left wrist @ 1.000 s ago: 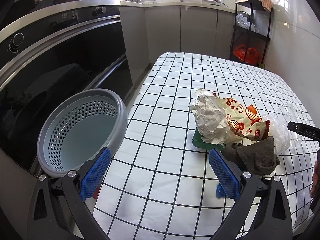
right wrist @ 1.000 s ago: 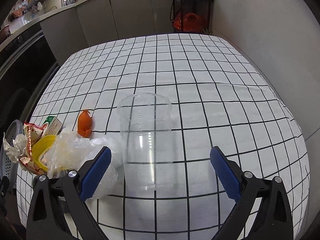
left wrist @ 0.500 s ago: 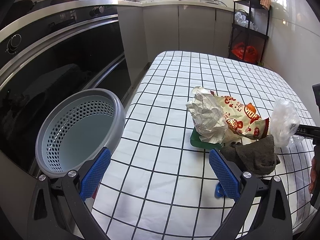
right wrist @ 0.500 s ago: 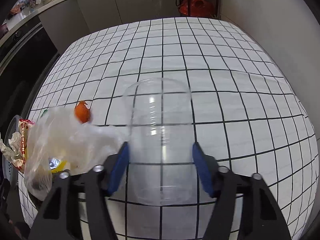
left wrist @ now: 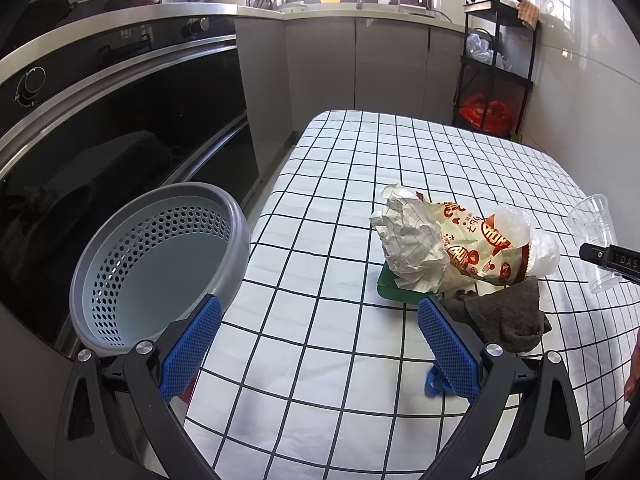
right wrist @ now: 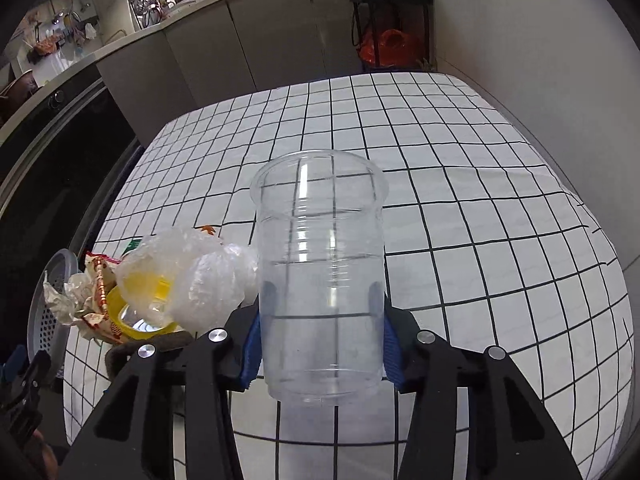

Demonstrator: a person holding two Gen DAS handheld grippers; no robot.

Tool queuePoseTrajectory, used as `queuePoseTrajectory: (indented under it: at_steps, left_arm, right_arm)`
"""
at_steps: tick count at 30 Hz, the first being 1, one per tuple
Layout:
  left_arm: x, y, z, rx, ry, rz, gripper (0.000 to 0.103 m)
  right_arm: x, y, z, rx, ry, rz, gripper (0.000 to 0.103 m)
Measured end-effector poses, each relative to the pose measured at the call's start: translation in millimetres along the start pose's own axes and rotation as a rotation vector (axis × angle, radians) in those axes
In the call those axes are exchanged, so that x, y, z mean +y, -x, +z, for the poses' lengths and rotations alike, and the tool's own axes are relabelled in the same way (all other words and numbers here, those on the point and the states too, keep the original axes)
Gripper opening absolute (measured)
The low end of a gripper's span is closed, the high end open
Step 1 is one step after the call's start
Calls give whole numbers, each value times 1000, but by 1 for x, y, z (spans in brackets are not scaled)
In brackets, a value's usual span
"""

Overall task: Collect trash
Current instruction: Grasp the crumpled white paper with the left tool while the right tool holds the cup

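Observation:
My right gripper (right wrist: 318,344) is shut on a clear plastic cup (right wrist: 320,264) and holds it upright above the checked tablecloth (right wrist: 460,216); the cup also shows at the right edge of the left wrist view (left wrist: 598,240). My left gripper (left wrist: 320,344) is open and empty, low over the table's near edge. A grey perforated basket (left wrist: 160,256) sits at the table's left edge. A pile of trash lies between: crumpled paper (left wrist: 408,244), a printed snack wrapper (left wrist: 476,248), a clear plastic bag (right wrist: 192,268), a yellow lid (right wrist: 140,304), a dark cloth (left wrist: 504,316).
A green flat item (left wrist: 390,290) lies under the paper. A small blue piece (left wrist: 434,380) lies by my left gripper's right finger. A dark oven front (left wrist: 100,140) stands left of the table. A black shelf rack (left wrist: 496,64) with an orange bag stands at the far wall.
My right gripper closed on the clear cup and lifted it off the table. The plastic bag shifted beside it. The left gripper stayed open and almost still.

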State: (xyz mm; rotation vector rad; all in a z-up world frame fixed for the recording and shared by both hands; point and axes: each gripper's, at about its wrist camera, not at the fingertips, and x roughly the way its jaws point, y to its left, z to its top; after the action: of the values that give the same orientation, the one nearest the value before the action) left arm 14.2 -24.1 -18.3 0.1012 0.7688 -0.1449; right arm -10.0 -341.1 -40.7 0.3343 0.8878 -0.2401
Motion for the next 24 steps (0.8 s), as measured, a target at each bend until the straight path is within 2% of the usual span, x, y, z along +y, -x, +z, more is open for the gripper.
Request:
queuePoseTrajectory:
  at_steps: [8,17,24]
  left_arm:
    - [-10,2,19,-19,-28,-49,97]
    - [-27,-27,38,-2,-16,-87,97]
    - [-35,-50,39,12,-25,-94,95]
  right_arm:
    - [17,46,-17,-88,25,59,47]
    - [36,54,-16,-99,71,100,47]
    - [41,45,-15,-72,83,114,47]
